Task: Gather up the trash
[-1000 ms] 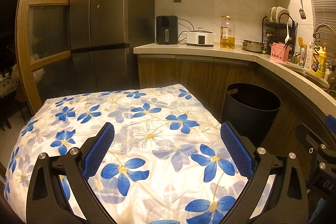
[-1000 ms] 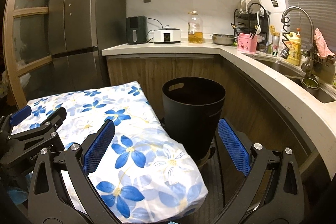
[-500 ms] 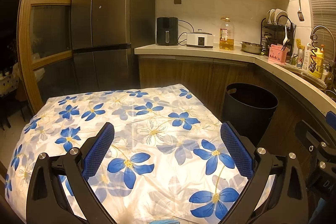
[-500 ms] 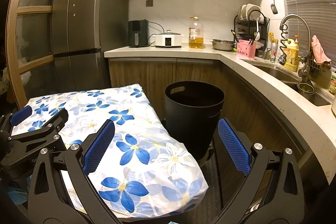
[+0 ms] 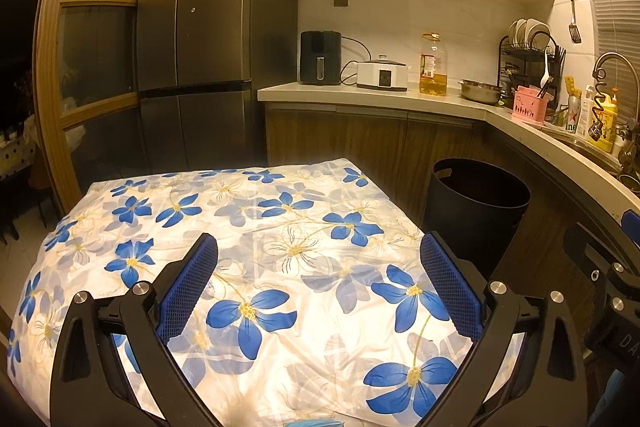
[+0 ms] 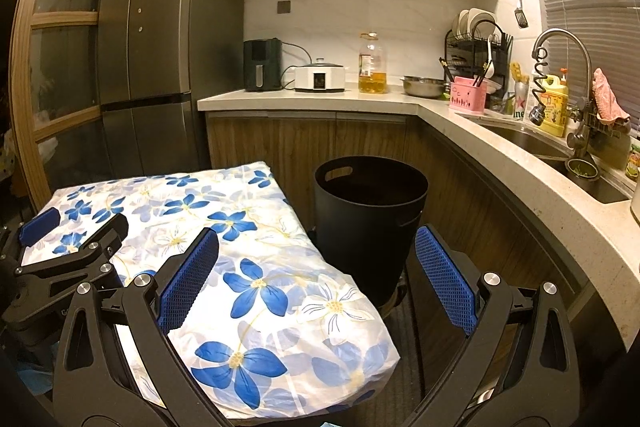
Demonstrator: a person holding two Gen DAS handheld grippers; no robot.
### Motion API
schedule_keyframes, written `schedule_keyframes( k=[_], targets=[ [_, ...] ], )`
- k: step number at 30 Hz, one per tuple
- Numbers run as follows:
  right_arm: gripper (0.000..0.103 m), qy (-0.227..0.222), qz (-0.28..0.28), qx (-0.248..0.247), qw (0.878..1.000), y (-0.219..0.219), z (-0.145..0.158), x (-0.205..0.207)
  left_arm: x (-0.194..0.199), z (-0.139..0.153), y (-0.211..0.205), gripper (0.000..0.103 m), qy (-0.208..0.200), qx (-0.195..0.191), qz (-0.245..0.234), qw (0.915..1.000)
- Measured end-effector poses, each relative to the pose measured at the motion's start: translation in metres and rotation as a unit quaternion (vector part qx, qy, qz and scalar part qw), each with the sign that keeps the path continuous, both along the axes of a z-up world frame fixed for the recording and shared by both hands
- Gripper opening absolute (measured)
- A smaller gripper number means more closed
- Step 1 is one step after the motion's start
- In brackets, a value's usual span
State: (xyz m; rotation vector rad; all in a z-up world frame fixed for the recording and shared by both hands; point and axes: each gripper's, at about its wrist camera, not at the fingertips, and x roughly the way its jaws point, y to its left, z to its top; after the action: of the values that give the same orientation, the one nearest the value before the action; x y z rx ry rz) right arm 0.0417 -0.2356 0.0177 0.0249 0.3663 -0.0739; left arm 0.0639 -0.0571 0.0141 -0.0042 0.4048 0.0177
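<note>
A black trash bin (image 6: 370, 215) stands on the floor between the table and the cabinets; it also shows in the left wrist view (image 5: 478, 211). A table with a white cloth with blue flowers (image 5: 248, 227) is in front of me, also in the right wrist view (image 6: 256, 251). No trash shows on the cloth. My left gripper (image 5: 320, 283) is open and empty above the near part of the table. My right gripper (image 6: 316, 279) is open and empty, over the table's right edge, in front of the bin. The left gripper shows at the left of the right wrist view (image 6: 68, 247).
A dark fridge (image 5: 200, 67) stands behind the table. The counter (image 6: 320, 99) carries an air fryer, a cooker, an oil bottle (image 6: 372, 67), a steel bowl and a dish rack. A sink with a faucet (image 6: 560, 67) is at the right.
Both views have drawn back and up slightly; the table and bin sit a little lower and farther in the frames. Both grippers stay open and empty.
</note>
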Motion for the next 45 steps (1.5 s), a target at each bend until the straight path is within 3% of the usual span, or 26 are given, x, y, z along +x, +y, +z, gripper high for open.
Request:
schedule_keyframes(
  k=[45],
  targets=[
    [0.097,-0.002,-0.005,0.004,1.0,-0.0007,0.0025,0.0024,0.0012,-0.0026,0.0002,0.097,-0.001,-0.001,-0.001,1.0]
  ],
)
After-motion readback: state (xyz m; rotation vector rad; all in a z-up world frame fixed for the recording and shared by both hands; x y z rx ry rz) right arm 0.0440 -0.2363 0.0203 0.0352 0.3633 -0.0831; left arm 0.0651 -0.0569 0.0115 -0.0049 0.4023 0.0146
